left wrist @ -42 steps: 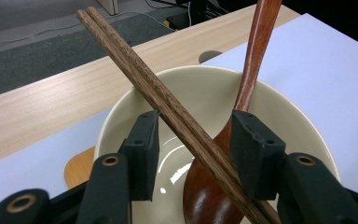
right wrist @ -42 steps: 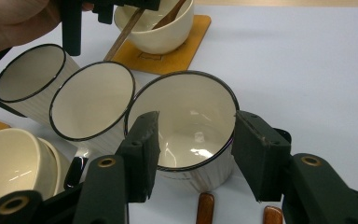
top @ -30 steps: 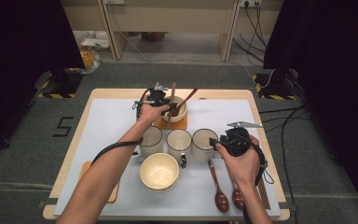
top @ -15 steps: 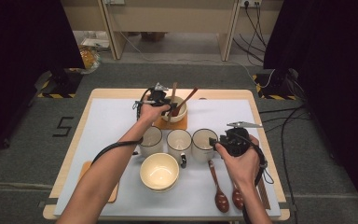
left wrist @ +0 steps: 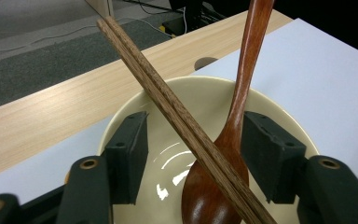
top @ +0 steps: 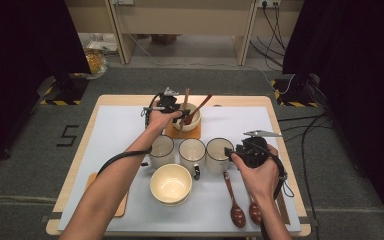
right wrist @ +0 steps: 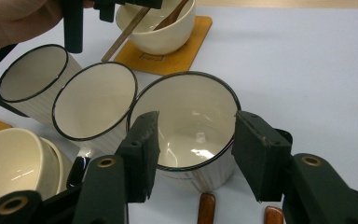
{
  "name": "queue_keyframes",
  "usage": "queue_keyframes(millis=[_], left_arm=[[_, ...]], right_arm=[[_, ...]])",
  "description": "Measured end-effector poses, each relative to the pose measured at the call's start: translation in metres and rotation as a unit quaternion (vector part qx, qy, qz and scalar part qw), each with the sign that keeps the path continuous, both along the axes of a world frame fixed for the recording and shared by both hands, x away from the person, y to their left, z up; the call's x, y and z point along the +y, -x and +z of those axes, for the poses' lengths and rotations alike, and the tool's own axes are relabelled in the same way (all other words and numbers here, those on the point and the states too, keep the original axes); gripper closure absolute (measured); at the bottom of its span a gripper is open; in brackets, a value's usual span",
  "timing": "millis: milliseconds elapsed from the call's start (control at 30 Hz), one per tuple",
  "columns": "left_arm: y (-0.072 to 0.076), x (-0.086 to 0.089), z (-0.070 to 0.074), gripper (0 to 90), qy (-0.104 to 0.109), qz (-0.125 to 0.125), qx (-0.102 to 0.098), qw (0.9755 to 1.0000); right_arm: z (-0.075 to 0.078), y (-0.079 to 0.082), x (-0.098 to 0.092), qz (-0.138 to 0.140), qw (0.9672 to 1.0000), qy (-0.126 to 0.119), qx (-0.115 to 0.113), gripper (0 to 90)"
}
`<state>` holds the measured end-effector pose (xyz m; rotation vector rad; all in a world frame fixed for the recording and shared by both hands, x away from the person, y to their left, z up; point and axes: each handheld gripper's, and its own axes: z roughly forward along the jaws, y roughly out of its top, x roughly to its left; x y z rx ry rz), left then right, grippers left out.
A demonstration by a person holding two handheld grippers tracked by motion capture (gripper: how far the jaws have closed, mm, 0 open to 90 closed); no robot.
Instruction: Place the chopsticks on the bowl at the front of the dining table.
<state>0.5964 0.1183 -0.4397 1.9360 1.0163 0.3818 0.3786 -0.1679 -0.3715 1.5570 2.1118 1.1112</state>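
Your left claw [top: 179, 111] sits over the far cream bowl [top: 196, 120], the one on the orange coaster [top: 182, 132] near the back edge of the desk [top: 110, 125]. Through the left gripper view, its jaws have just been opening, and now they stand wide on either side of the chopsticks [left wrist: 177, 116] and the wooden spoon [left wrist: 223, 154], with clear air between each pad and the wood. So nothing is gripped there: the chopsticks lean across the bowl's rim, crossing over the spoon, whose head rests down in the bowl.

Over on your right, the right claw [top: 228, 151] is level with the nearest white mug [top: 217, 152], the rightmost of three mugs lined up in a row. In the right gripper view the jaws are parted and straddle that mug [right wrist: 191, 135]; whether the pads actually touch its wall, I cannot tell.

In front of the mugs sits a second cream bowl [top: 170, 184], and two dark wooden spoons [top: 234, 200] lie on the white mat just under your right hand [top: 260, 172].
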Motion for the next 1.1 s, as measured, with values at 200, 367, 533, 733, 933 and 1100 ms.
queue_keyframes(millis=[200, 367, 533, 733, 933, 1100], left_arm=[[0.000, 0.005, 0.006, 34.9, -0.002, 0.003, -0.003, 1.0000], [0.000, 0.007, 0.009, 27.5, 0.005, 0.002, -0.007, 1.0000], [0.001, 0.010, 0.012, 23.7, 0.004, 0.008, -0.005, 1.0000], [0.003, 0.012, 0.012, 22.5, 0.000, 0.009, -0.004, 1.0000], [0.005, 0.014, 0.016, 22.5, -0.001, 0.006, -0.006, 1.0000], [0.007, 0.016, 0.021, 22.7, -0.003, 0.004, -0.007, 1.0000]], right_arm=[[0.000, 0.000, 0.001, 0.000, 1.0000, -0.001, 0.002, 50.4], [-0.001, 0.000, 0.002, 0.001, 1.0000, 0.001, 0.001, 50.4], [-0.001, -0.001, 0.001, 0.001, 1.0000, 0.001, 0.003, 50.4], [-0.002, -0.001, 0.002, 0.000, 1.0000, 0.000, 0.004, 50.4], [-0.002, -0.001, 0.001, 0.000, 1.0000, 0.001, 0.004, 50.4], [-0.003, -0.001, 0.001, -0.001, 1.0000, 0.001, 0.005, 50.4]])
